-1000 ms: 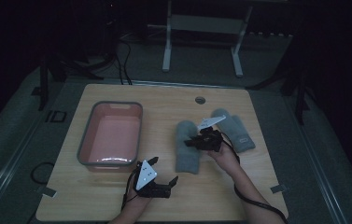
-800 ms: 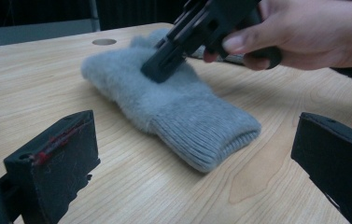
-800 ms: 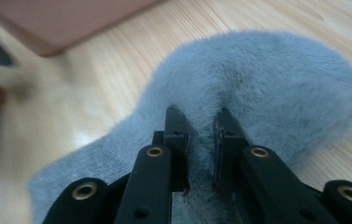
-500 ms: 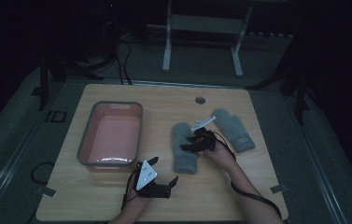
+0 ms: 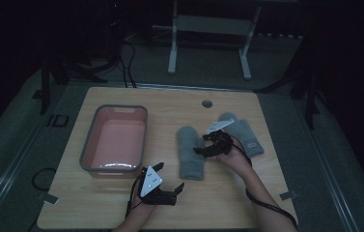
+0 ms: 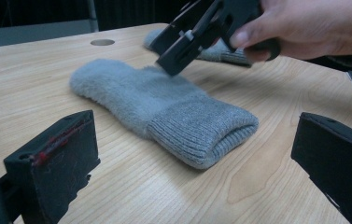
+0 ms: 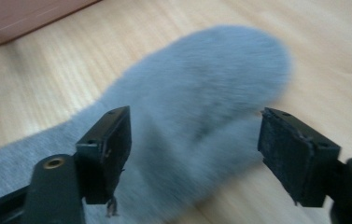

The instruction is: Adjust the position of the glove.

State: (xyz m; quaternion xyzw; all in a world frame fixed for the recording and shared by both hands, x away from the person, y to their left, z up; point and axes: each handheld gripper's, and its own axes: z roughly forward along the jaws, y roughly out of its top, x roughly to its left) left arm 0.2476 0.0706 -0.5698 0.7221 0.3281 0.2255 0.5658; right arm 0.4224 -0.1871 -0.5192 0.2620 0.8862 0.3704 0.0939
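The right claw, jaws apart, is hovering over the near grey mitten lying mid-tabletop; straddling its fuzzy middle squarely should help. The left claw, apart, is waiting at six o'clock.

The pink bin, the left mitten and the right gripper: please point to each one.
pink bin (image 5: 88, 145): high view, its left rim.
left mitten (image 5: 189, 154): high view, middle of its body.
right gripper (image 5: 202, 150): high view, between its fingertips.

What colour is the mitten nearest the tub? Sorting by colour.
Grey mitten, with a ribbed cuff; the left gripper view shows it best.
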